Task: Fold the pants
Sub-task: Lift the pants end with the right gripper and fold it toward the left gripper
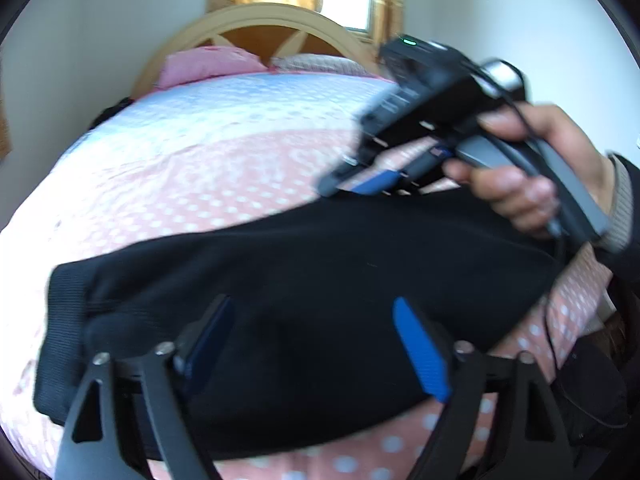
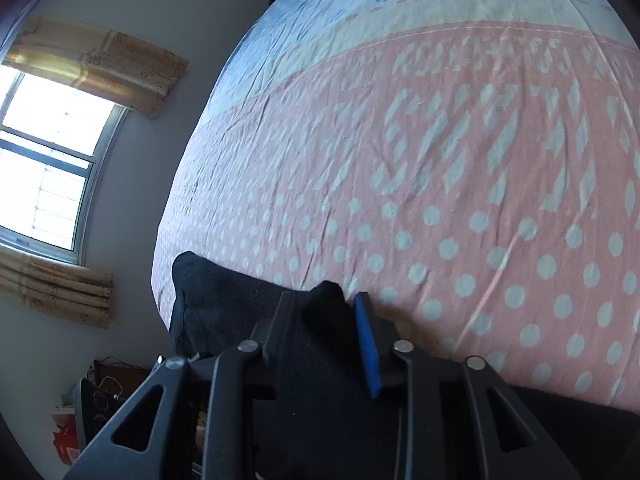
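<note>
Black pants (image 1: 304,280) lie folded across the pink dotted bedspread (image 1: 208,176), with the ribbed waistband (image 1: 60,320) at the left. My left gripper (image 1: 316,320) is open just above the pants, its blue-padded fingers (image 1: 420,348) spread wide over the cloth. My right gripper (image 1: 360,184), held in a hand (image 1: 532,168), sits at the far edge of the pants. In the right wrist view my right gripper (image 2: 328,312) is shut on a bunched fold of the black pants (image 2: 324,296), with more of the pants (image 2: 216,304) trailing to the left.
A wooden headboard (image 1: 260,28) and pink pillows (image 1: 208,66) are at the far end of the bed. A window with gold curtains (image 2: 48,160) is on the wall. Clutter (image 2: 92,400) sits on the floor by the bed's edge.
</note>
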`<state>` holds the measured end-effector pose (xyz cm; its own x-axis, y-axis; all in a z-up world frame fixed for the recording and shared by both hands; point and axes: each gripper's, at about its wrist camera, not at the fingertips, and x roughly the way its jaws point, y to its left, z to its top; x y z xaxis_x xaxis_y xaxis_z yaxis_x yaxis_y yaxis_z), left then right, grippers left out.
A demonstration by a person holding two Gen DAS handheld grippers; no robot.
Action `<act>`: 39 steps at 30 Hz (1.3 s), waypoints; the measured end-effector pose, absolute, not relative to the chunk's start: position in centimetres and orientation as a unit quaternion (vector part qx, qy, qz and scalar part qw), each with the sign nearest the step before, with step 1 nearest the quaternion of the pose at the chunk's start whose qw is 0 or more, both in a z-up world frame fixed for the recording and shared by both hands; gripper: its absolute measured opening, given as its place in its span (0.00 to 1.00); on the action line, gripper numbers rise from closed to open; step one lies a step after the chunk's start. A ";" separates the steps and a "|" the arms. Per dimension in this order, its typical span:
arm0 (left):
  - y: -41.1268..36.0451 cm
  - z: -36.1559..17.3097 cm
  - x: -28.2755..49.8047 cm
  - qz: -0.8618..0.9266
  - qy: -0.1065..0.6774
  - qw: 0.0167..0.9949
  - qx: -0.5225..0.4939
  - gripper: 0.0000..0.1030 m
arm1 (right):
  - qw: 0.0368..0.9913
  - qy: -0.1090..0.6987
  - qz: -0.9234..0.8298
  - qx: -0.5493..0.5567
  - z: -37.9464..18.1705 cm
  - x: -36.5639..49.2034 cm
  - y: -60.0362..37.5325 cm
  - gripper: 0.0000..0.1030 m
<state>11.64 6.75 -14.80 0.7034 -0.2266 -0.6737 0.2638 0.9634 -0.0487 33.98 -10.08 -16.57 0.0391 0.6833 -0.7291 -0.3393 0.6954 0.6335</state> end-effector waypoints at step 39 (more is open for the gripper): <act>6.0 -15.7 10.6 -0.148 0.368 0.918 0.024 0.99 | 0.775 0.506 0.380 0.011 -13.1 22.6 -17.4 0.45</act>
